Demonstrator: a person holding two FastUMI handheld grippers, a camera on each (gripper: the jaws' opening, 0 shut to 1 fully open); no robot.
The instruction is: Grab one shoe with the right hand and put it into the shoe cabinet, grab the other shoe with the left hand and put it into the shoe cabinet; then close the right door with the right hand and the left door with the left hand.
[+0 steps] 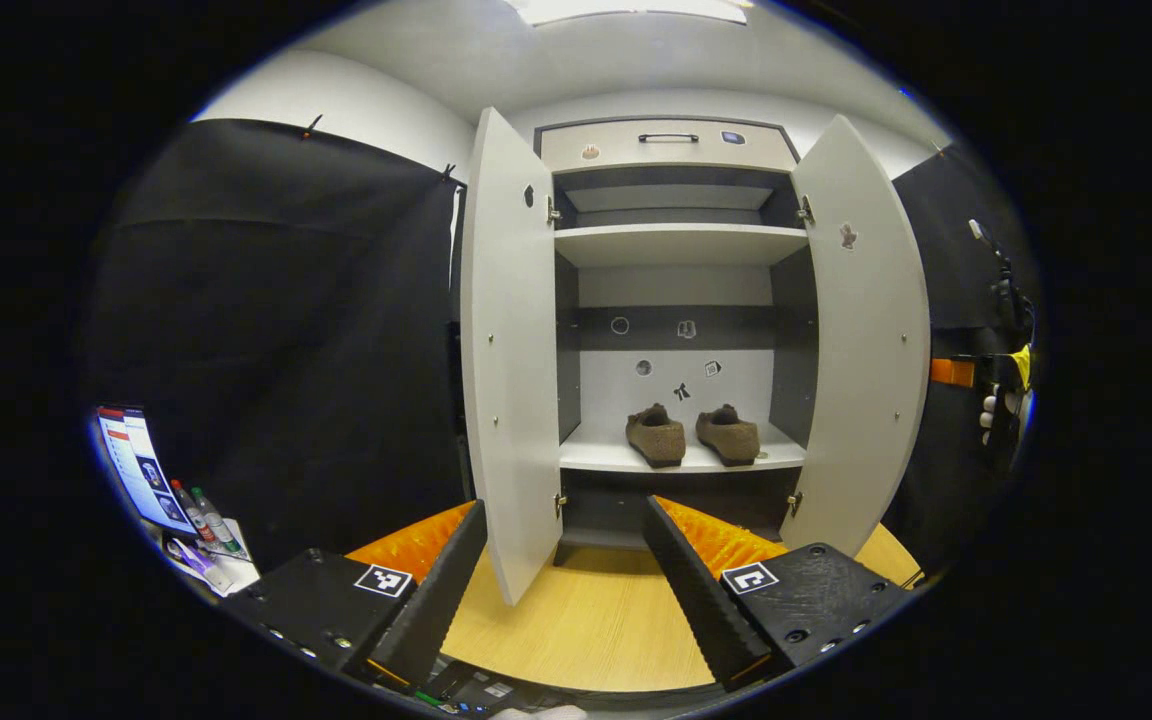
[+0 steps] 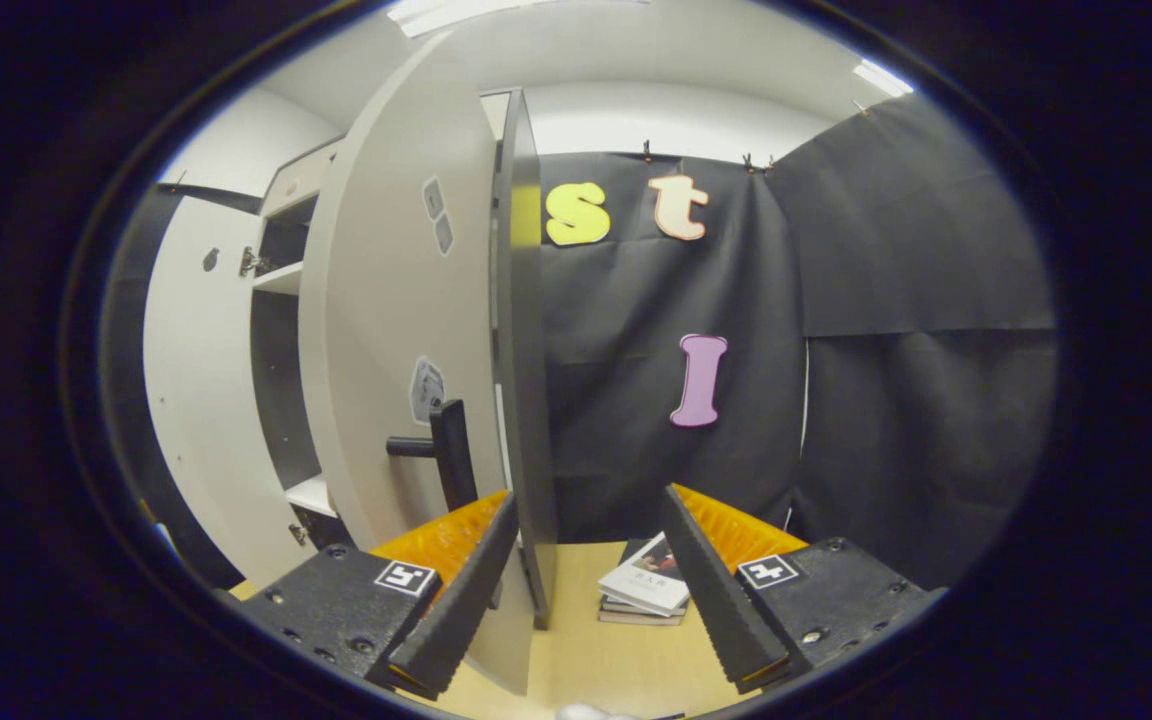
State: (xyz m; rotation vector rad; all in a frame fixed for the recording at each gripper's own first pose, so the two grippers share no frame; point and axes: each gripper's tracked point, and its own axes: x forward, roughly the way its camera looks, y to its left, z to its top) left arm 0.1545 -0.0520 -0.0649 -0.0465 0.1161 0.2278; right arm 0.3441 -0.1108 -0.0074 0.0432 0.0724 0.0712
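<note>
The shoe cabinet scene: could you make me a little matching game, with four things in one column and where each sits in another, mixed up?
Things:
1. pair of shoes
2. stack of books
3. drawer
4. bottles

Places:
A. at the very top of the shoe cabinet, above its shelves
B. on the floor at the foot of the black cloth wall
C. side by side on the cabinet's lower shelf
D. beside a lit screen, far left in the left gripper view

Pairs: 1-C, 2-B, 3-A, 4-D
</note>
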